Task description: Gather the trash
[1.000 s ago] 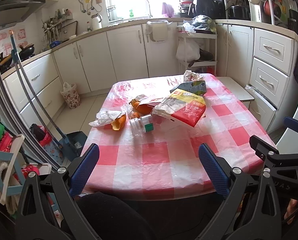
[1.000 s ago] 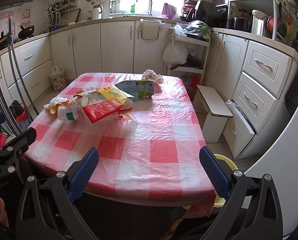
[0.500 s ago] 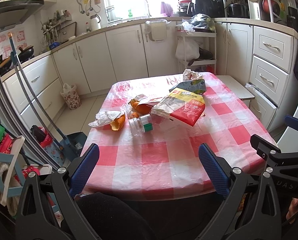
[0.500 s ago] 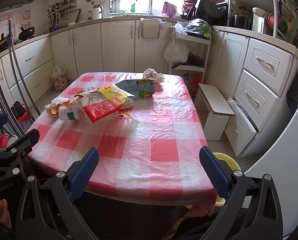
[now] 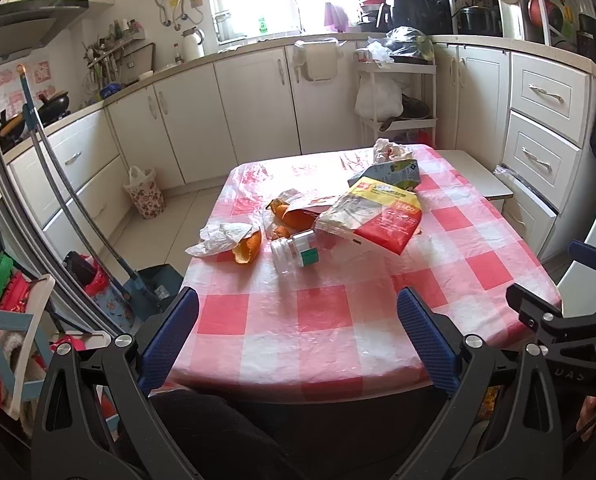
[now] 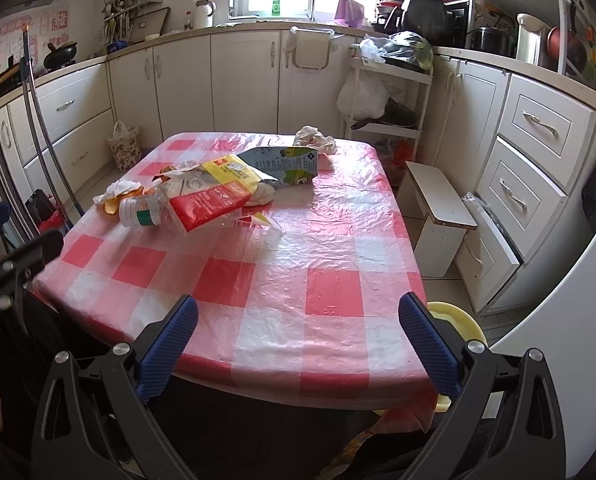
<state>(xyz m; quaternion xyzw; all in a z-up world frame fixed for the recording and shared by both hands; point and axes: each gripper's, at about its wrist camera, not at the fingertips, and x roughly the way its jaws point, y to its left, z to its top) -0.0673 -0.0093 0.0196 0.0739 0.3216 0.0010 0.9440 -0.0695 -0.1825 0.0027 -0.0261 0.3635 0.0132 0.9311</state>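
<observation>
Trash all on table [image 5: 330, 344], none collected: bottle [image 5: 292, 251], orange peel [image 5: 248, 246], red-yellow bag [image 5: 378, 216], carton [image 6: 286, 162], crumpled paper [image 6: 314, 138]. Left gripper [image 5: 298, 340] and right gripper [image 6: 298, 334] both spread wide, empty, at near edge, well short of pile. Everything left to do.

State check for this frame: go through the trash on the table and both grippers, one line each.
left gripper: open, empty, short of the table
right gripper: open, empty
plastic bottle: lying on its side
red-and-yellow bag: lying flat, overlapping the bottle
carton: flattened, lying down
orange peel: loose on the cloth
crumpled paper: balled up, far end
</observation>
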